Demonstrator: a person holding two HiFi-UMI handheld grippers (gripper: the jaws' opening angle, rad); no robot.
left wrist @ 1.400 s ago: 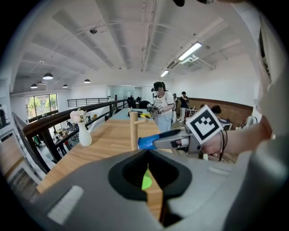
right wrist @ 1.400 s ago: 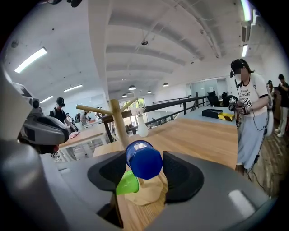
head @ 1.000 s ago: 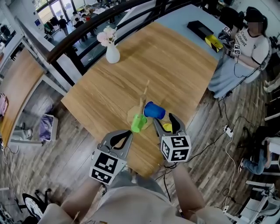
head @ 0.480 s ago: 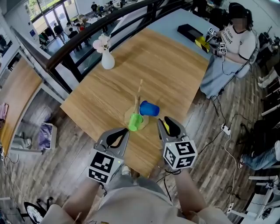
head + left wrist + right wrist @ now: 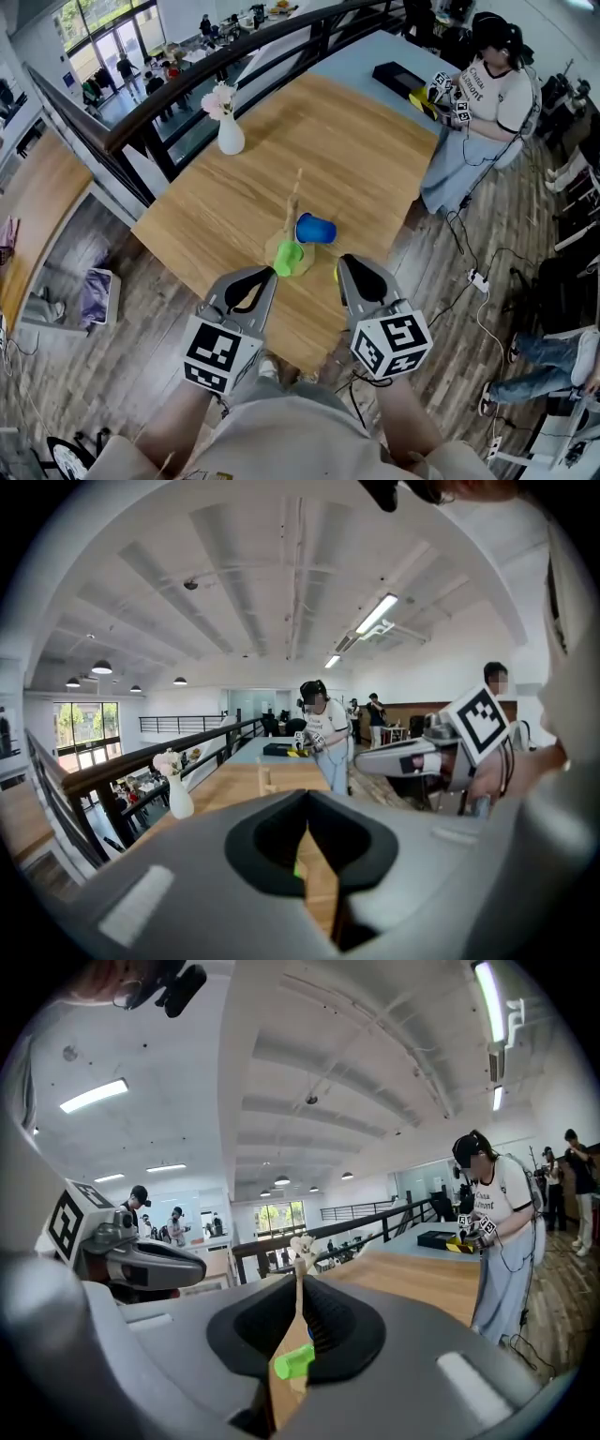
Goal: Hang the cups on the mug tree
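While the green cup (image 5: 288,256) and blue cup (image 5: 316,228) sit at the mug tree (image 5: 293,199) on the table (image 5: 375,141), ahead of both grippers and untouched, the left gripper (image 5: 266,276) is clenched empty. The right gripper (image 5: 347,265), its jaws just closing, holds nothing. Both point forward, tilted slightly down, side by side.

ceiling strip lights (image 5: 380,614) and far windows (image 5: 75,731) are lighting everything brightly; fisheye edges are bending and darkening, the near foreground is blurring.
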